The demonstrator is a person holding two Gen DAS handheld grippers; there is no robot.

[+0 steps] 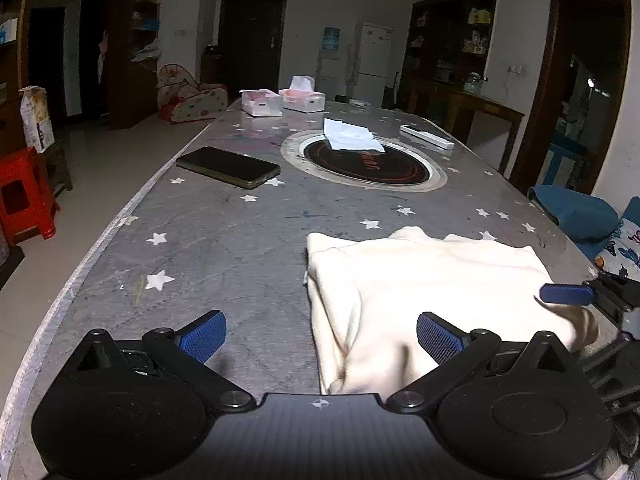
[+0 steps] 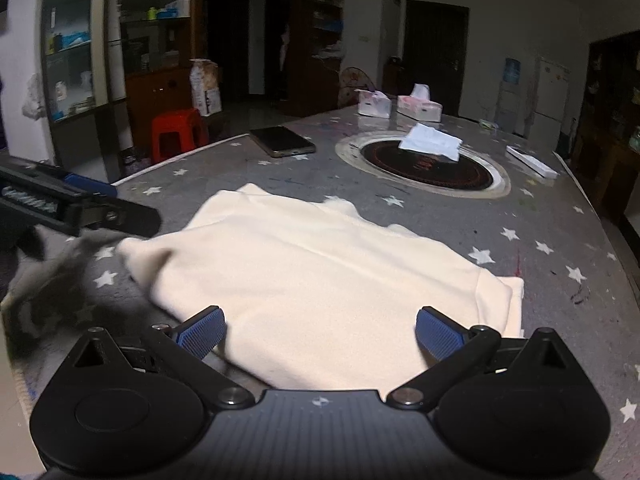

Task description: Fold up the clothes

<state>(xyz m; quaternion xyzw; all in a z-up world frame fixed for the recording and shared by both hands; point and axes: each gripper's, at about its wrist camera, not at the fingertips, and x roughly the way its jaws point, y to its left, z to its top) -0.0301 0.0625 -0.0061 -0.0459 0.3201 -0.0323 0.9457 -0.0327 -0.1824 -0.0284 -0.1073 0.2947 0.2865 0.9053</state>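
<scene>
Left wrist view first: your left gripper [image 1: 320,336] has its jaws spread wide with nothing between them, hanging over the near left edge of the cream garment [image 1: 420,280]. That garment lies folded into a rough rectangle on the grey star-patterned table [image 1: 220,248], and its near corner is cut off behind the gripper body, so you can't see how that bit lies. At the far right edge you get one blue pad of your right gripper [image 1: 566,294] above the cloth; the rest of it runs out of frame.

Right wrist view: your right gripper [image 2: 320,334] is also spread open, empty, over the garment's [image 2: 312,276] near edge. On the left there's a dark, blurry piece of the left gripper [image 2: 80,208], plus a grey smear under it that's too blurred to make out.

Further back sit a phone [image 1: 228,167], a white paper [image 1: 352,136] on the round black inset [image 1: 364,160], and two tissue boxes [image 1: 280,102].
</scene>
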